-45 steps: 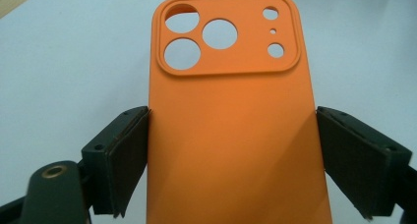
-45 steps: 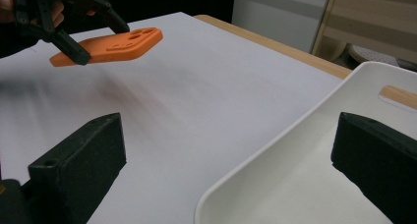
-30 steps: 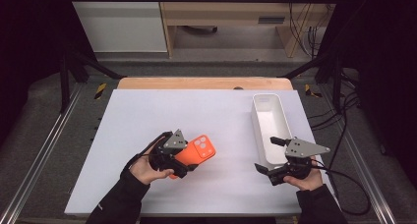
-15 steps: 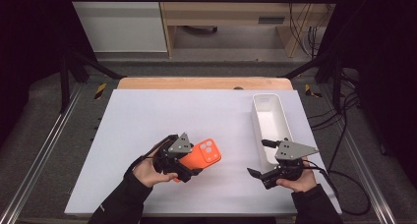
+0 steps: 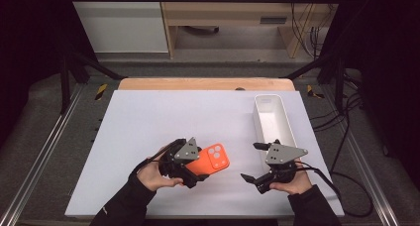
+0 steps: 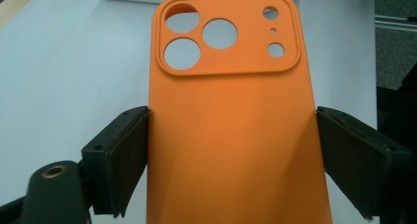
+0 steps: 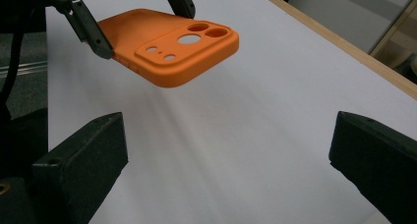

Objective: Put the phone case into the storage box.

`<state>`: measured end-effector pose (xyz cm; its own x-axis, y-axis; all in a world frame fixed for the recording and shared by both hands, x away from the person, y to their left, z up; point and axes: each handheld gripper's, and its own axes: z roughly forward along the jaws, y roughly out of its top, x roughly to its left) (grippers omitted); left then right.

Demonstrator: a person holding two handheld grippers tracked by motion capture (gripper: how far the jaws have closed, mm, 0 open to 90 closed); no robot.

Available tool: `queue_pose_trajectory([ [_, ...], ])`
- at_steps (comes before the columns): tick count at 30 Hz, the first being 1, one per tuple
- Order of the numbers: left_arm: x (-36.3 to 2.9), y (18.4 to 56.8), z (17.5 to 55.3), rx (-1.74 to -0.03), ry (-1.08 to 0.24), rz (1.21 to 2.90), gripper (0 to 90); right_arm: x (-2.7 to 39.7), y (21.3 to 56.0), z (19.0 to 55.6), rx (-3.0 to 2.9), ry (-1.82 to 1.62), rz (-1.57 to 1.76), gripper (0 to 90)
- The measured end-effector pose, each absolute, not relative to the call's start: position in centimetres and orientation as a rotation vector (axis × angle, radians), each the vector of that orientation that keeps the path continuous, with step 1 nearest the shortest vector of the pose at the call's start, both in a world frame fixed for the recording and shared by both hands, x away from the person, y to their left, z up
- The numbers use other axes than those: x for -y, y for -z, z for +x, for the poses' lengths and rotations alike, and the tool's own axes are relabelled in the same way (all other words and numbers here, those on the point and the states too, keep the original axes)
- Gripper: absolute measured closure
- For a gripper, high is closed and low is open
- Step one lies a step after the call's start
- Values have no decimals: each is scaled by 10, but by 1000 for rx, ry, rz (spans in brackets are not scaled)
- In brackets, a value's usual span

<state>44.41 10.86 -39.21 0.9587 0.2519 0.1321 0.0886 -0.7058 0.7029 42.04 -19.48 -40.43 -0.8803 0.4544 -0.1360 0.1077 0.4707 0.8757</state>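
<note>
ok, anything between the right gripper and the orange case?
Nothing: bare white table runs from the open right gripper to the case, seen in the right gripper view. The left gripper holds the case.

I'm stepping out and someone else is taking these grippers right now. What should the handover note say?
Left gripper: shut on the orange phone case, clamped by its long edges, camera-cutout end pointing away and the case held up off the white table.
Right gripper: open, holding nothing, jaws aimed toward the case from the right.
White bin: at the table's right side, nothing visible inside.
Done: case picked up.
Left: probably a handover to the right gripper or a drop in the bin; neither has begun.
</note>
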Motion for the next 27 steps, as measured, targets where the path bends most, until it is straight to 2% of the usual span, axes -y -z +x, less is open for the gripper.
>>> queue_pose_trajectory([
  [27,-94,387,434,-44,-299,2370,150,169,397,416,-2499,-1299,276,31],
])
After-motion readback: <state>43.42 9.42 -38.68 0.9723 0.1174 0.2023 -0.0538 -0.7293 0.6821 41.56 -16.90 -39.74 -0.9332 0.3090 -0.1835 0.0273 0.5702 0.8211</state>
